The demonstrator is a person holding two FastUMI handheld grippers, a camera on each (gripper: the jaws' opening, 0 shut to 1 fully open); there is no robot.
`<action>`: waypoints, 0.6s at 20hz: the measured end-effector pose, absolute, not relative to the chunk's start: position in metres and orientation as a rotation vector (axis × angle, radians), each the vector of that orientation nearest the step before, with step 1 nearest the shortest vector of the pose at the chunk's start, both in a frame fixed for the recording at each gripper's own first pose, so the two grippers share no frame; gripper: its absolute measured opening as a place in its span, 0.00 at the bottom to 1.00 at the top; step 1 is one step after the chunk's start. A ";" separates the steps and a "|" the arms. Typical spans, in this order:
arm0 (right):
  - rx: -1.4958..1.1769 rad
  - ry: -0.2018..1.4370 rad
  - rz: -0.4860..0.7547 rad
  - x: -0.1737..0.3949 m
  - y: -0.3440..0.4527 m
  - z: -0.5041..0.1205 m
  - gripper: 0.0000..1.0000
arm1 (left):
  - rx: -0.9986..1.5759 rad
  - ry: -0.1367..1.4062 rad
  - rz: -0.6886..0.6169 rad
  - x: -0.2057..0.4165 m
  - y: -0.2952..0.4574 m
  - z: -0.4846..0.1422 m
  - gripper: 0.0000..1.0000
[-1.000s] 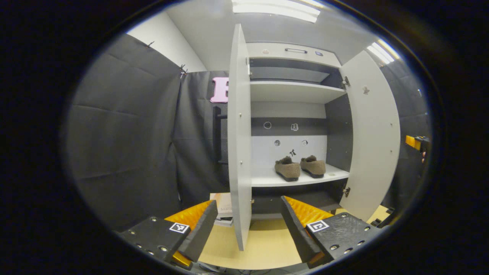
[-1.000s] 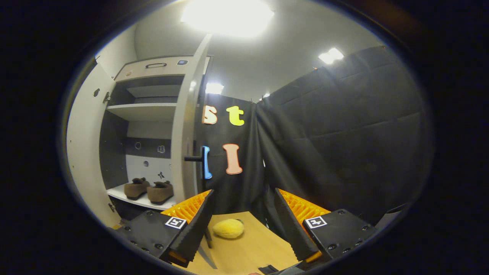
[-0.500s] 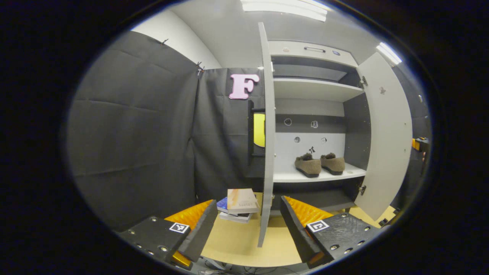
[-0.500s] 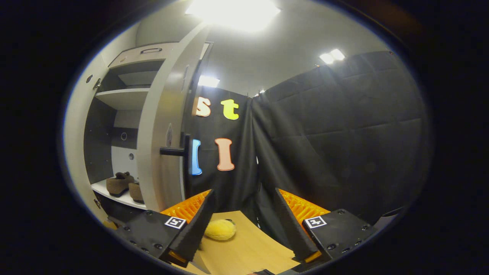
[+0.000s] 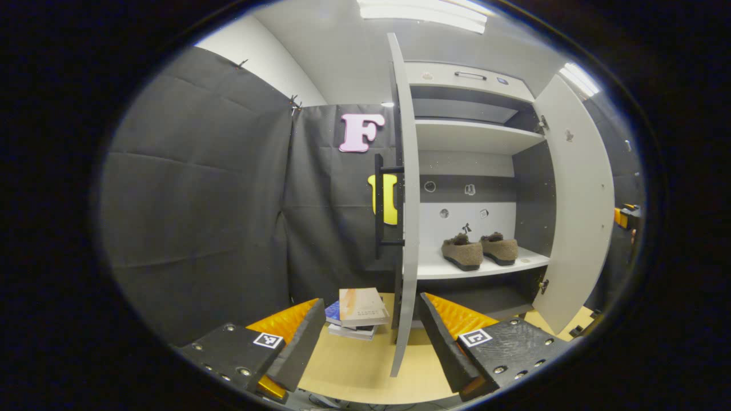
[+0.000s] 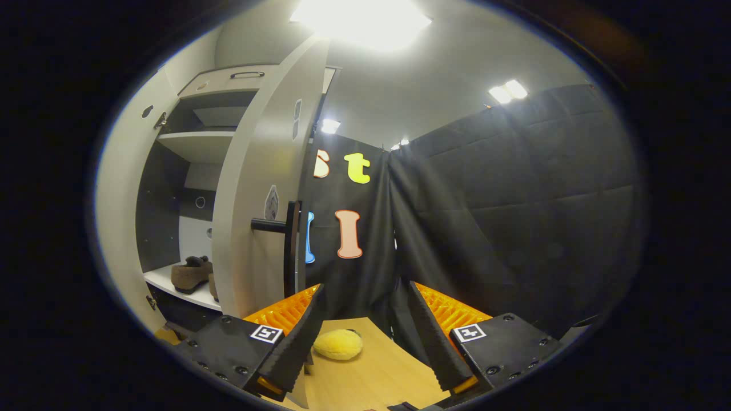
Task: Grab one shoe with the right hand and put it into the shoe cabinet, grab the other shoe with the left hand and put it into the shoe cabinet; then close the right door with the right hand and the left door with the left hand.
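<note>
Booth, wooden floor (image 5: 354,365) | both shoes (image 5: 478,251) on cabinet shelf (image 5: 485,267) | right gripper (image 6: 365,337) and left gripper (image 5: 368,337) spread, empty | we'd push right door (image 6: 260,188) flat behind its handle (image 6: 291,242), left door (image 5: 406,217) after.

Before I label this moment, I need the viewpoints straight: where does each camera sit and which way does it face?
Left gripper view: rides the left gripper, facing the left door's edge; own open fingers below.
Right gripper view: rides the right gripper, facing the right door's outer face and handle; own open fingers below.
Shared: cabinet shelf with both shoes.
</note>
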State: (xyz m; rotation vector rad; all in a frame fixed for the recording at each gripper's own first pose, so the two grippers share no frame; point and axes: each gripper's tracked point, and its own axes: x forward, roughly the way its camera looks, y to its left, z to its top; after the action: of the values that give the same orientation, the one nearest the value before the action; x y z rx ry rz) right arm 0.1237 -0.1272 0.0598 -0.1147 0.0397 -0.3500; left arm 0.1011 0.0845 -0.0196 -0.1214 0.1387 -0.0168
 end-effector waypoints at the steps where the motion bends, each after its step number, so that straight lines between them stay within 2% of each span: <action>1: -0.105 0.038 -0.331 0.125 -0.118 0.058 0.89 | -0.125 0.138 -0.024 0.103 0.083 -0.019 1.00; 2: -0.100 0.039 -0.310 0.128 -0.109 0.057 0.89 | -0.130 0.137 -0.032 0.104 0.081 -0.019 0.95; 3: -0.096 0.041 -0.286 0.131 -0.098 0.056 0.89 | -0.136 0.136 -0.039 0.105 0.079 -0.019 0.95; 4: -0.090 0.044 -0.260 0.134 -0.088 0.055 0.89 | -0.139 0.137 -0.044 0.104 0.079 -0.021 1.00; 5: -0.076 0.049 -0.236 0.137 -0.079 0.053 0.89 | -0.138 0.141 -0.045 0.105 0.079 -0.023 1.00; 6: -0.054 0.055 -0.216 0.140 -0.071 0.051 0.90 | -0.136 0.145 -0.042 0.104 0.080 -0.026 0.95; 7: -0.027 0.063 -0.199 0.145 -0.062 0.049 0.93 | -0.136 0.148 -0.040 0.103 0.082 -0.027 1.00; 8: 0.000 0.071 -0.185 0.149 -0.056 0.047 0.90 | -0.135 0.151 -0.033 0.101 0.086 -0.029 0.95; 9: 0.029 0.080 -0.169 0.152 -0.050 0.044 0.90 | -0.133 0.153 -0.023 0.098 0.091 -0.029 0.95; 10: 0.059 0.087 -0.153 0.155 -0.043 0.042 0.93 | -0.131 0.155 -0.010 0.095 0.098 -0.031 1.00; 12: 0.108 0.100 -0.126 0.163 -0.035 0.037 0.90 | -0.136 0.162 0.018 0.089 0.112 -0.034 1.00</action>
State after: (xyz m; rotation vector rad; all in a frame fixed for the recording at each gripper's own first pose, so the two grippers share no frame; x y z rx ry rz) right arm 0.1629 -0.0346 0.0371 0.1075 0.0998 -0.1256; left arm 0.0892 0.1117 -0.0338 -0.1360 0.1617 0.0178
